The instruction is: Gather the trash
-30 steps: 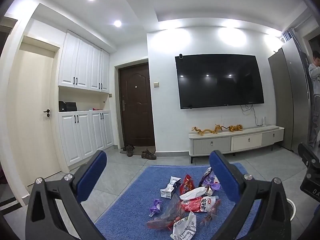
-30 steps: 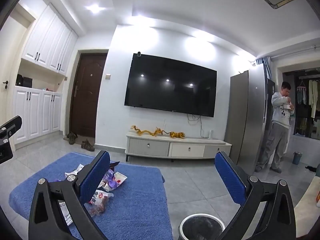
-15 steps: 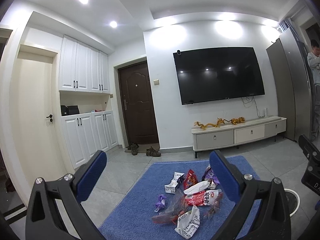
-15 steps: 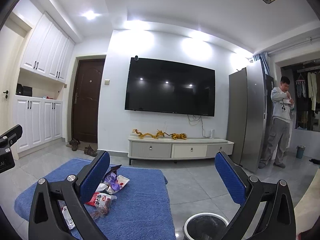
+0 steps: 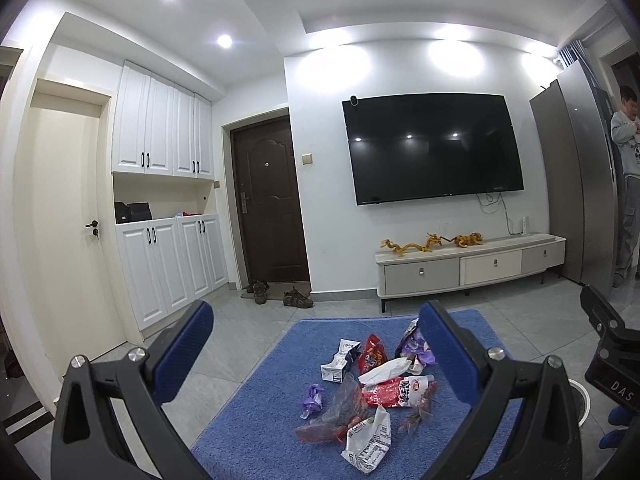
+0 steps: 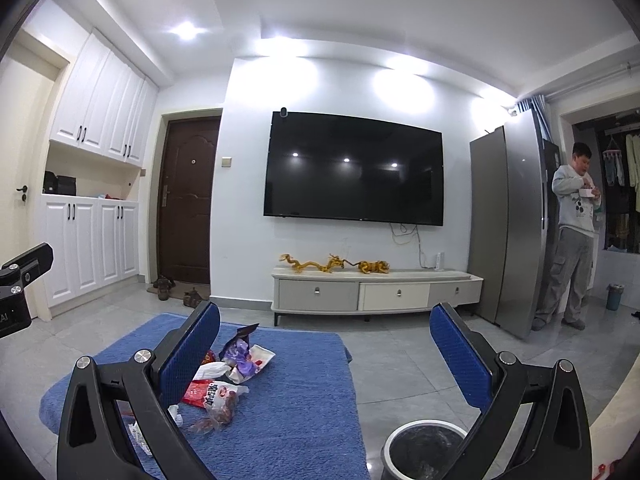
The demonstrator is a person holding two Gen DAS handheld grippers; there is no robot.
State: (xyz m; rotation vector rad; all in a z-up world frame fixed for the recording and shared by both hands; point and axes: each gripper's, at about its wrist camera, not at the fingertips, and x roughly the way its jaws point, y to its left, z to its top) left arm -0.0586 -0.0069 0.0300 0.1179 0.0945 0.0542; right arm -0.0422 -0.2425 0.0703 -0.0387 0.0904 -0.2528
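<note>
Both grippers tipped down over the last second, so wrappers (image 5: 384,392) on the rug (image 5: 260,420) sit lower ahead between my left fingers (image 5: 182,350). Left gripper (image 5: 316,354), right gripper (image 6: 326,354) open, empty. Bin (image 6: 424,446) below right. Nothing collected yet.

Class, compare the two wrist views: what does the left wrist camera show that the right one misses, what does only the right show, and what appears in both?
Only the left wrist view shows the small purple wrapper and white carton.

Only the right wrist view shows the bin's dark inside and hanging clothes.

Both show the blue rug, red snack packet, television and open grippers: left, right.
</note>
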